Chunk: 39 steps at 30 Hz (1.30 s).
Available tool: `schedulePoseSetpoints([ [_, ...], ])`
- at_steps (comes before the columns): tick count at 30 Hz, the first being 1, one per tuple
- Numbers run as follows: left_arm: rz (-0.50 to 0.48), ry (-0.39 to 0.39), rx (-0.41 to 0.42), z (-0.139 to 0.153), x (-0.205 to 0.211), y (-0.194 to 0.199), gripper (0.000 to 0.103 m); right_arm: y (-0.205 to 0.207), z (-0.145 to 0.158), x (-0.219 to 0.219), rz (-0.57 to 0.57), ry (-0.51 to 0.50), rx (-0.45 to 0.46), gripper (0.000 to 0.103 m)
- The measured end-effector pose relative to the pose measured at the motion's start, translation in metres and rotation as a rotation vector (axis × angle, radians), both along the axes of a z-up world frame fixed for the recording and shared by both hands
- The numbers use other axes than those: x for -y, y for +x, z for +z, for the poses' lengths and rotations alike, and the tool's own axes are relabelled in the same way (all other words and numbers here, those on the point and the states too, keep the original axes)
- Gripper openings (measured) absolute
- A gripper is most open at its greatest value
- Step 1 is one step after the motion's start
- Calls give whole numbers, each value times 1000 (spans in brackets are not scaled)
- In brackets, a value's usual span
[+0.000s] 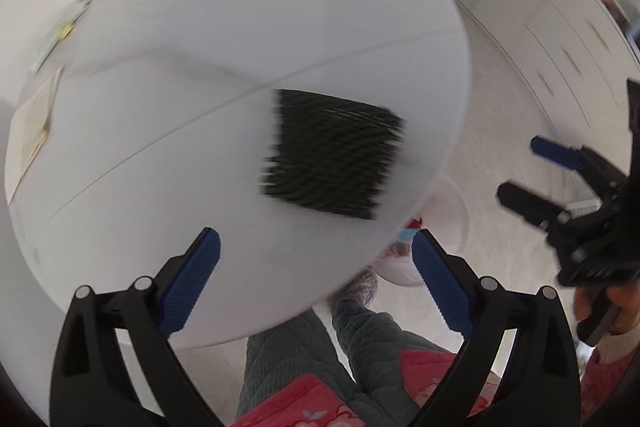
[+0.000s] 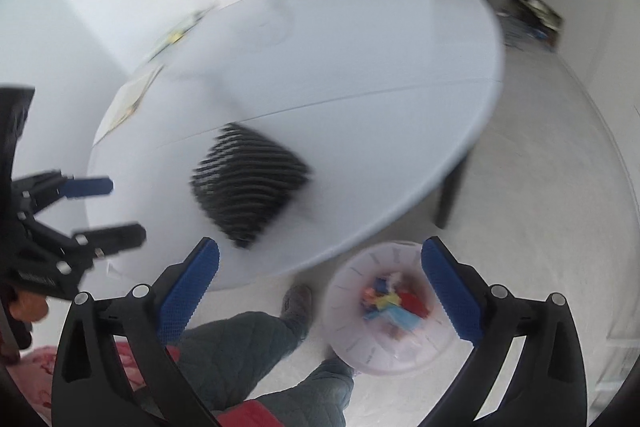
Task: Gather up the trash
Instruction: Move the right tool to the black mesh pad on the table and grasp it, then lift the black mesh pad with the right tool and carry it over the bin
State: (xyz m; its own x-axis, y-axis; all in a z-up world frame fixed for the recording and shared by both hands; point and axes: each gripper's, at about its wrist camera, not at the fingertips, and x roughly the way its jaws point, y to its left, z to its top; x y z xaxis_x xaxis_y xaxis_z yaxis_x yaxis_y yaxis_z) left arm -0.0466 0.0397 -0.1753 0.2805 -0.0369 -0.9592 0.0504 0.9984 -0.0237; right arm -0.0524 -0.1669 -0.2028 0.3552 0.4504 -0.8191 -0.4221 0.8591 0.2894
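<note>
Trash bin [image 2: 390, 311]: translucent white, round, colourful scraps inside, mouth upward, between right gripper [image 2: 320, 291] fingers. Both grippers, left gripper [image 1: 316, 279] included, wide, empty.

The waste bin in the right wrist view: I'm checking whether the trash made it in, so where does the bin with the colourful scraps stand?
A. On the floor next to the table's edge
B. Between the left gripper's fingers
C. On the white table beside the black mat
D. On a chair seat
A: the pale bin with colourful scraps inside stands on the light floor, just off the near edge of the white table.
</note>
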Motion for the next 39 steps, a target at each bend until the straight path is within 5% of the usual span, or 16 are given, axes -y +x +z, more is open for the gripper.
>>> schedulePoseSetpoints([
  [5,130,-21,27,6,-69,3,92,22,-16,-77,182,-87,18,100],
  [9,141,-16,24,7,-113,11,92,41,-35,-116,239,-162,9,100],
  [16,74,-15,33,9,-162,24,92,72,-68,-147,152,-205,-97,100],
  [23,-44,-29,31,5,-188,39,92,77,-72,-151,-2,-216,-115,101],
  [27,-75,-52,25,2,-201,50,92,72,-78,-165,-30,-306,-111,97],
  [35,-81,-93,13,0,-219,59,92,68,-70,-183,-86,-370,-124,60],
  [37,-81,-99,16,1,-222,61,92,68,-67,-183,-107,-385,-123,36],
  [39,-82,-103,19,2,-224,63,92,69,-65,-180,-130,-363,-145,26],
])
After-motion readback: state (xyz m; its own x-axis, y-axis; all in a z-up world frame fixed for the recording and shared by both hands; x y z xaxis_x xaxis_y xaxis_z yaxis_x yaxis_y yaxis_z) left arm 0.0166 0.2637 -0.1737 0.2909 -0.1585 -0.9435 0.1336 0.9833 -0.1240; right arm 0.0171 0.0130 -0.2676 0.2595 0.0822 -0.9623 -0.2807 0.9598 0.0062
